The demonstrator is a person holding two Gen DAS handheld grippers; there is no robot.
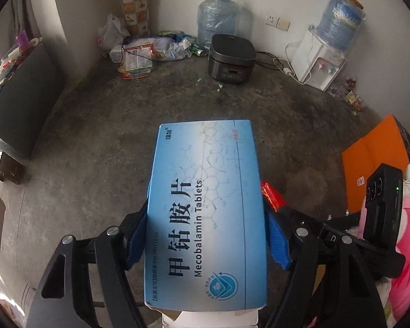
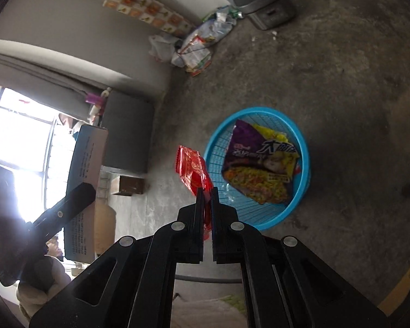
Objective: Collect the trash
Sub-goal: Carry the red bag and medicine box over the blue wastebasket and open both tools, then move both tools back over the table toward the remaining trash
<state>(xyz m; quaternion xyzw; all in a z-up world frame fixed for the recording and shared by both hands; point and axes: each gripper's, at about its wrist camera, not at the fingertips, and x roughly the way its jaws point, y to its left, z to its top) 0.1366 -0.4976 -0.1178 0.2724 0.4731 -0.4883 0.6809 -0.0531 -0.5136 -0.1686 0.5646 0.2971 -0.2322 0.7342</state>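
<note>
My left gripper is shut on a blue Mecobalamin tablet box, its blue pads pressing both long sides, held above the floor. The same box shows in the right wrist view at the left, underside up, with the left gripper's finger across it. My right gripper is shut on a red foil wrapper, held above the floor just left of a blue round basket. A purple and yellow noodle packet lies in the basket. The red wrapper's tip peeks beside the box.
Bare concrete floor. A black rice cooker, water jugs, a white dispenser and a pile of bags stand along the far wall. A dark cabinet is left, an orange board right.
</note>
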